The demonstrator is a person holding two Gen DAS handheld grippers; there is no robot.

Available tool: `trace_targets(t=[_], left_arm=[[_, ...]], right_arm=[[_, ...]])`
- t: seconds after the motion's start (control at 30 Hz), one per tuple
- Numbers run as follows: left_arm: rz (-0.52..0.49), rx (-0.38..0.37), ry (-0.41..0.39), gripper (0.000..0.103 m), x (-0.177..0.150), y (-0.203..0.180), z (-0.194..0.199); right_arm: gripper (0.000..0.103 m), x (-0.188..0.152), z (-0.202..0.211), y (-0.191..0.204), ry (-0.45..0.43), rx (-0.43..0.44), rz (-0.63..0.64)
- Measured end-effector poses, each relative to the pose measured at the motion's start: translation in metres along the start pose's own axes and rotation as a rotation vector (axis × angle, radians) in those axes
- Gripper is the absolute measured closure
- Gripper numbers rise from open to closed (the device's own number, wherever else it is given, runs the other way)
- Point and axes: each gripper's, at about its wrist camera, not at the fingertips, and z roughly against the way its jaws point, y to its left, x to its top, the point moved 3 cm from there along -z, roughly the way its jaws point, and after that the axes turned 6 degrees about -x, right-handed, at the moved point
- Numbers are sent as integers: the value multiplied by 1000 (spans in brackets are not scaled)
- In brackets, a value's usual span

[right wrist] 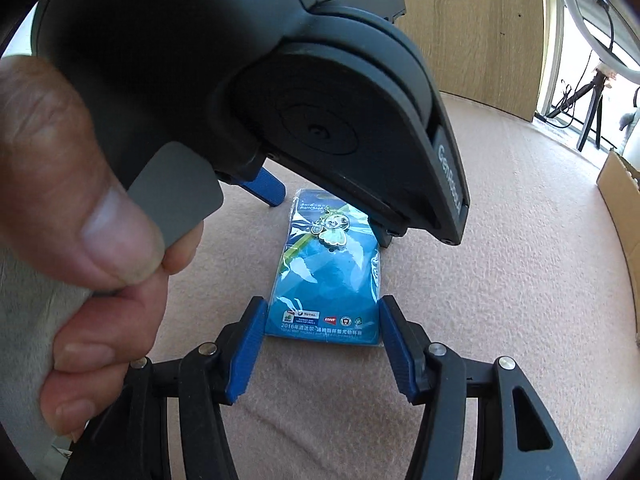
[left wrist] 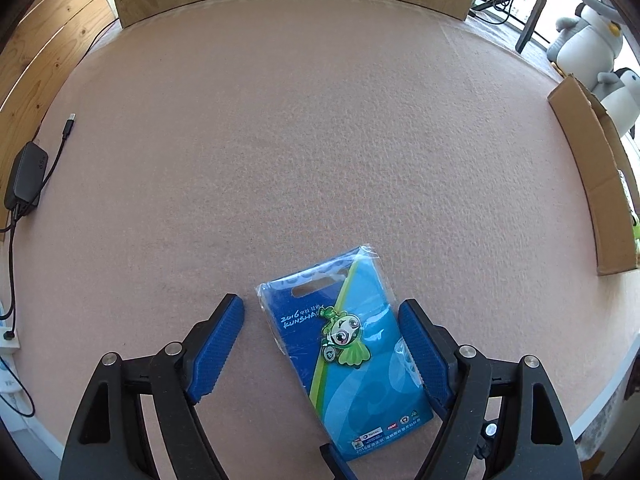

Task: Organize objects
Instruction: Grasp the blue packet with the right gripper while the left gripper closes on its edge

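The packet [left wrist: 348,354] lies flat on the desk [left wrist: 280,140], between both tongs. The left tongs [left wrist: 322,344] are released, one pad just touching its edge; the right tongs [right wrist: 320,346] straddle its near end, unclenched. Thin, slippery wrap hugging felt could slide or buckle under a squeeze, and the two tongs may collide.

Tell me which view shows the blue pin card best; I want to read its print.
The left wrist view: the blue pin card lies nearly whole and unobstructed. The right wrist view has its top covered by the other gripper.
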Motion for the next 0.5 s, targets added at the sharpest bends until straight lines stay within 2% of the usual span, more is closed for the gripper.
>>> trace_targets(t=[0.1, 0.27, 0.5], left_arm=[[16, -35, 7, 24, -1, -1, 2], [39, -110, 15, 35, 1, -6, 6], [62, -146, 0, 39, -1, -6, 9]], right_arm=[[51, 2, 2, 1, -20, -11, 9], [51, 3, 5, -1, -41, -36, 15], [51, 7, 7, -5, -58, -52, 15]])
